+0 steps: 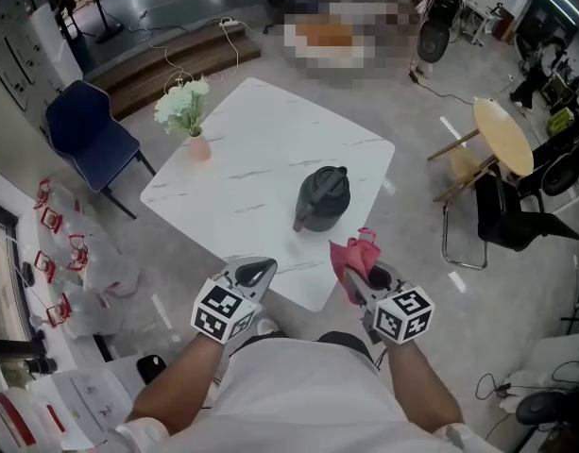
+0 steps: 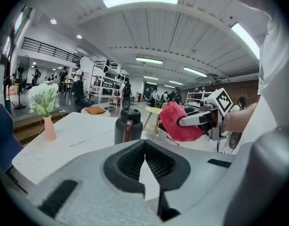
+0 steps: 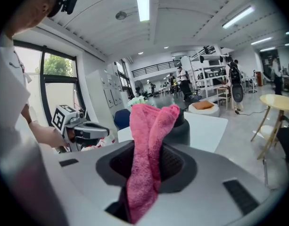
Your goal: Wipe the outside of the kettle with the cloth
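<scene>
One dark grey kettle [image 1: 322, 198], lid on, stands upright on the white marbled table [image 1: 261, 149]. Right gripper [image 1: 363, 281] clamps a pink terry cloth [image 1: 353, 253]; left gripper [image 1: 255, 274] jaws are closed and empty.

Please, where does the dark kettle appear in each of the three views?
Head view: kettle, centre, on the white table.
Left gripper view: kettle, left of centre, left of the pink cloth.
Right gripper view: kettle, centre, mostly hidden behind the cloth.
Shared landmark: the white table.
</scene>
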`<state>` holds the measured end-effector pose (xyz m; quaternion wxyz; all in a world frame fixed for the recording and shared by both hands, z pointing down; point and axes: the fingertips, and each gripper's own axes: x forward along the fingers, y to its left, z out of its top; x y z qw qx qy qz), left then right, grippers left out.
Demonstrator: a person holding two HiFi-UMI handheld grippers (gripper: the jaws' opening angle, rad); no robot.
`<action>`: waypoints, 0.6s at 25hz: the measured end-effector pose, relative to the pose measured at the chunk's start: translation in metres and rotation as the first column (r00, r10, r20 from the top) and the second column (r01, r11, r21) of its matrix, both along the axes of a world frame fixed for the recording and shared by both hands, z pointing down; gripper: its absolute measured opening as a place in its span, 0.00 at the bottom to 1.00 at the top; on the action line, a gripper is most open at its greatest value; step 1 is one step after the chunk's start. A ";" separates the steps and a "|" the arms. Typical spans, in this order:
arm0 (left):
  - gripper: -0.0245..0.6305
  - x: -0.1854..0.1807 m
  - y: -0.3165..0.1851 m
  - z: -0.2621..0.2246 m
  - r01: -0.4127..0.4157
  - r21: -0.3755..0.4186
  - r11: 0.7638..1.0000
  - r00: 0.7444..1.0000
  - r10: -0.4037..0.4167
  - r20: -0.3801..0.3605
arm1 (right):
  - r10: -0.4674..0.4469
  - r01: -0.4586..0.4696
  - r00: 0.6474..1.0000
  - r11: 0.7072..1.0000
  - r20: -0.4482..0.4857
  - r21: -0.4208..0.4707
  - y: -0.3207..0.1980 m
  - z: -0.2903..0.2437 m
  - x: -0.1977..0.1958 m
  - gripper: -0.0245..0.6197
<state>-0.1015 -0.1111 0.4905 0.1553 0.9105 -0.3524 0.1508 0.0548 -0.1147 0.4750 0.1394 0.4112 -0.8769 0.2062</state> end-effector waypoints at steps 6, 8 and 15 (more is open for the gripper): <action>0.04 -0.002 -0.024 0.004 -0.010 0.000 1.000 1.000 0.010 0.012 | 0.031 -0.031 1.000 1.000 0.005 0.007 -0.016 -0.007 0.006 0.22; 0.04 0.001 -0.033 0.000 -0.004 0.019 1.000 1.000 0.004 0.009 | 0.021 -0.021 1.000 1.000 0.017 0.008 -0.023 -0.008 0.005 0.22; 0.18 0.011 -0.054 0.012 0.039 0.023 0.999 0.997 -0.040 0.067 | -0.080 0.078 0.996 0.996 0.037 0.039 -0.054 -0.016 0.001 0.22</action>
